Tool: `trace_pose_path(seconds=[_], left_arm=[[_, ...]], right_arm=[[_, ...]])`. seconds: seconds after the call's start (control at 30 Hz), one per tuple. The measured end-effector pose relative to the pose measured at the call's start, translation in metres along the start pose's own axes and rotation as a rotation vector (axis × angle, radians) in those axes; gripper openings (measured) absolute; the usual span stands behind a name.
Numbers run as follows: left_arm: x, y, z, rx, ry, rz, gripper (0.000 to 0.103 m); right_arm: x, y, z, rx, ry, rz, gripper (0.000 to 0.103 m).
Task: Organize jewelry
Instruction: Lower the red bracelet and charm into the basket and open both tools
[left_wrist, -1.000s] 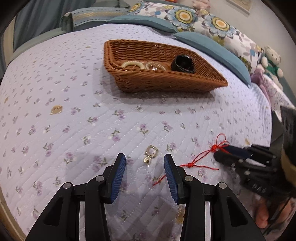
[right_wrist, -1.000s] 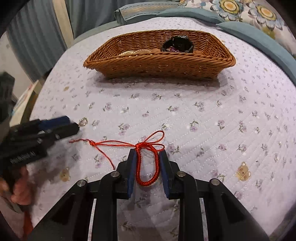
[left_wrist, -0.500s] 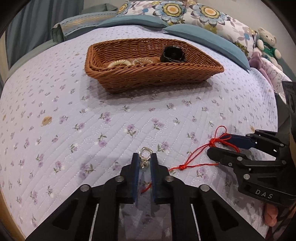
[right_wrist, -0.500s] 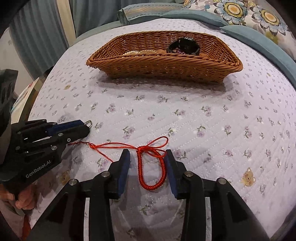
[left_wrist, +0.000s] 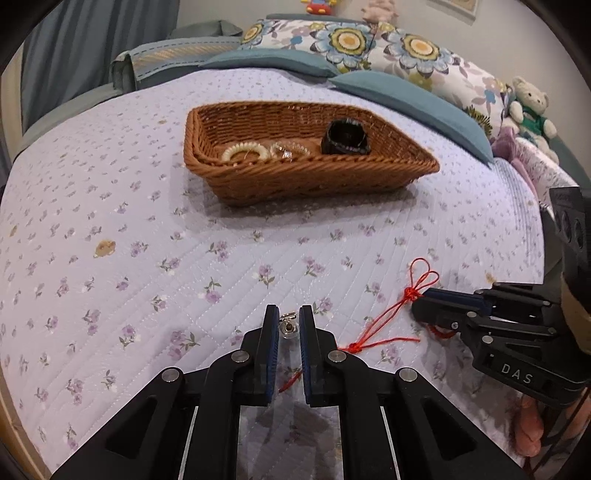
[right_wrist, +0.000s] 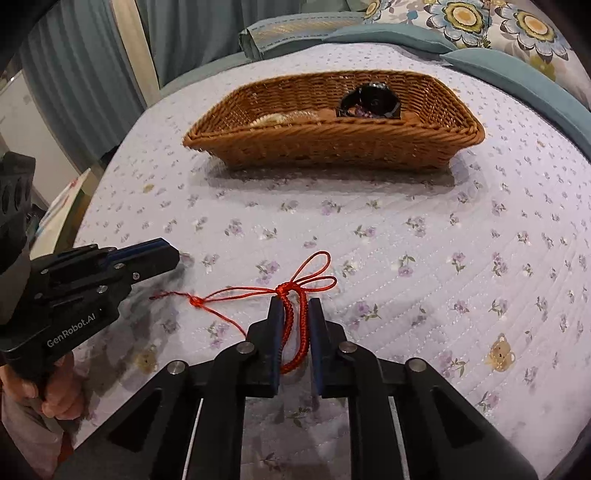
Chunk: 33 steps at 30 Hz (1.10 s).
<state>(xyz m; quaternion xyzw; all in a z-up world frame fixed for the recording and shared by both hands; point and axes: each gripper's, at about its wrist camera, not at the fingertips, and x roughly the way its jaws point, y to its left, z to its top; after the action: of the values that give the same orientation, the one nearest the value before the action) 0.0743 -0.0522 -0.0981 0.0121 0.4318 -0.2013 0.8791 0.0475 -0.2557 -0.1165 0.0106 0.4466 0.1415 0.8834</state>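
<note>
Fingers of the left gripper (left_wrist: 289, 326) are pinched on a small metal charm (left_wrist: 287, 325) on the bed (left_wrist: 110, 206); right gripper (right_wrist: 294, 314) is clamped on the red bracelet (right_wrist: 295, 332), probably both headed for the basket (right_wrist: 332, 144).

Left black two-finger gripper with blue pads (left_wrist: 289, 325) low over the quilt, fingers nearly closed, pinching a small gold clasp charm (left_wrist: 287, 325) between the pad tips. Seen from the right wrist view it comes in from the left edge, roughly level, held by a bare hand (right_wrist: 59, 391) at the grip. Right black two-finger gripper with blue pads (right_wrist: 293, 314) also low and level, jaws narrowed around the braided red cord bracelet (right_wrist: 295, 328), pads close on both sides; contact unclear
</note>
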Motion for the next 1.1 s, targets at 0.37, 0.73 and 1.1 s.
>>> trace_pose_path(seconds=[0.37,0.73,1.1], left_arm=[[-0.023,0.023,0.005,-0.119,-0.068,-0.141,0.01],[-0.036,0.022,0.02,-0.121,-0.11,-0.155,0.01],[-0.043,0.016,0.099,-0.073,-0.223,-0.146,0.01]], right_arm=[[-0.014,0.0,0.006,0.019,-0.061,0.05,0.015],[-0.035,-0.004,0.022,0.041,-0.123,0.06,0.014],[-0.069,-0.037,0.11,0.036,-0.272,-0.011,0.014]])
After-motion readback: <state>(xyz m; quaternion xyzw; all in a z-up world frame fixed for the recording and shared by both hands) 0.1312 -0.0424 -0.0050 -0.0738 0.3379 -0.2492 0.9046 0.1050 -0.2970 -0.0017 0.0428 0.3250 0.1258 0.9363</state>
